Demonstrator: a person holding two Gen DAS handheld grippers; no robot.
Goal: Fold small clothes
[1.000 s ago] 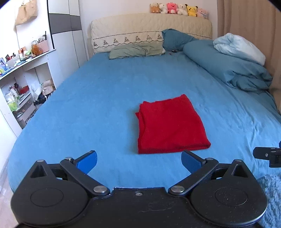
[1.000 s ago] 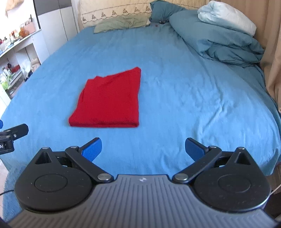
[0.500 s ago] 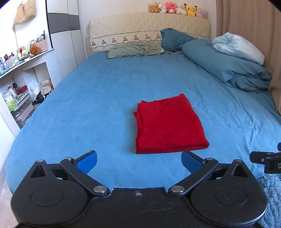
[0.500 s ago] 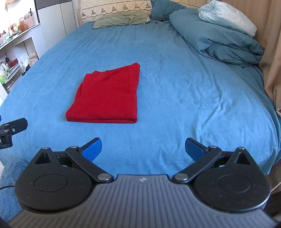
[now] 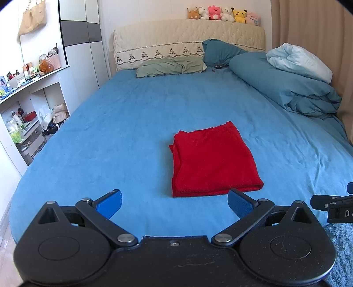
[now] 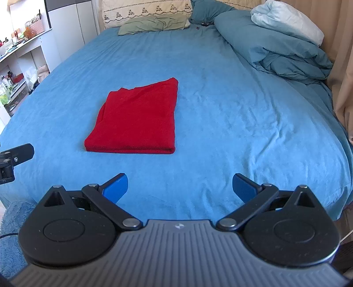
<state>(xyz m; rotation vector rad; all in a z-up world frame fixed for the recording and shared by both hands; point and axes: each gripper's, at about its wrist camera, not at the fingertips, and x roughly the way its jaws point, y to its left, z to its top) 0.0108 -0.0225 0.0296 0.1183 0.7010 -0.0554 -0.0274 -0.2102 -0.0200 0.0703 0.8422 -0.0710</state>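
Both my claws are spread wide and hold nothing, my left claw (image 5: 174, 203) and right claw (image 6: 179, 187) hovering over the near edge of the bed (image 5: 132, 123), where the red garment (image 5: 213, 159) lies folded flat. Another pinch might snag one layer and undo the stack. Only the left view shows the plush toys (image 5: 222, 13); the right shows the garment's thick folded hem (image 6: 130, 150).

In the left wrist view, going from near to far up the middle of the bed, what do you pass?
Open left tongs → folded red fleece garment → bare stretch of blue bedsheet → flat sage-green pillow → cream quilted headboard → row of small plush toys.
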